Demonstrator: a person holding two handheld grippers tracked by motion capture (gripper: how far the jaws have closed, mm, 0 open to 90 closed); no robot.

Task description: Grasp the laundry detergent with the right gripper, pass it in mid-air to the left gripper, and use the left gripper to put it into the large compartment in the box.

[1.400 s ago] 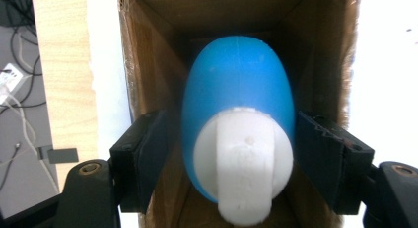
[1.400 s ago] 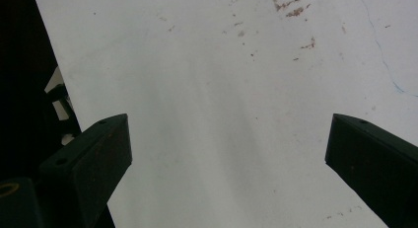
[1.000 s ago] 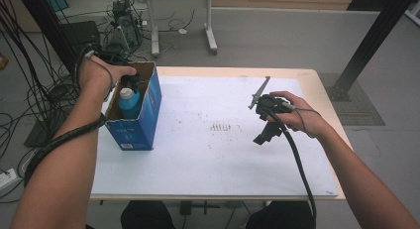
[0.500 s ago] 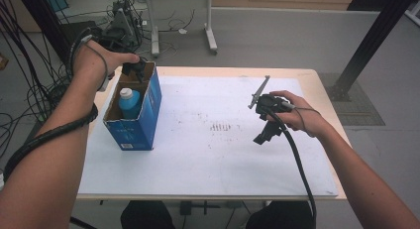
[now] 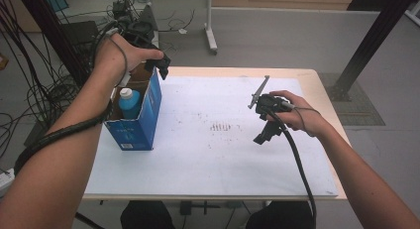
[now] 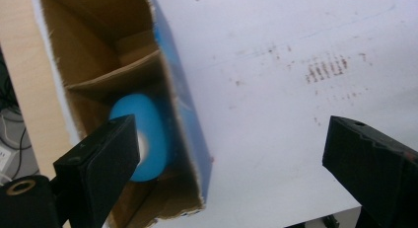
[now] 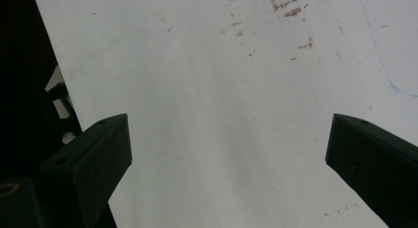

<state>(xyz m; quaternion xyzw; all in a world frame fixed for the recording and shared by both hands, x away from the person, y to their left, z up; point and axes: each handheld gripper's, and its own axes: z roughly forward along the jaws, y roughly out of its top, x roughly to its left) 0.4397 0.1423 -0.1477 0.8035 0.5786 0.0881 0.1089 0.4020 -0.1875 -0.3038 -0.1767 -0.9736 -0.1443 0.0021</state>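
Bottle (image 5: 130, 103) in box (image 5: 139, 121), table's (image 5: 213, 164) left

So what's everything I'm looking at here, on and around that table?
Box: one, blue cardboard, open top, table's left edge.
Bottle: one, blue with white cap, upright inside the box.
Table: one, white top with reddish marks.
Cables: many, black, on the floor at left.
Left gripper: one, black, open, held above the box's far end.
Right gripper: one, black, open, above the table's right half.
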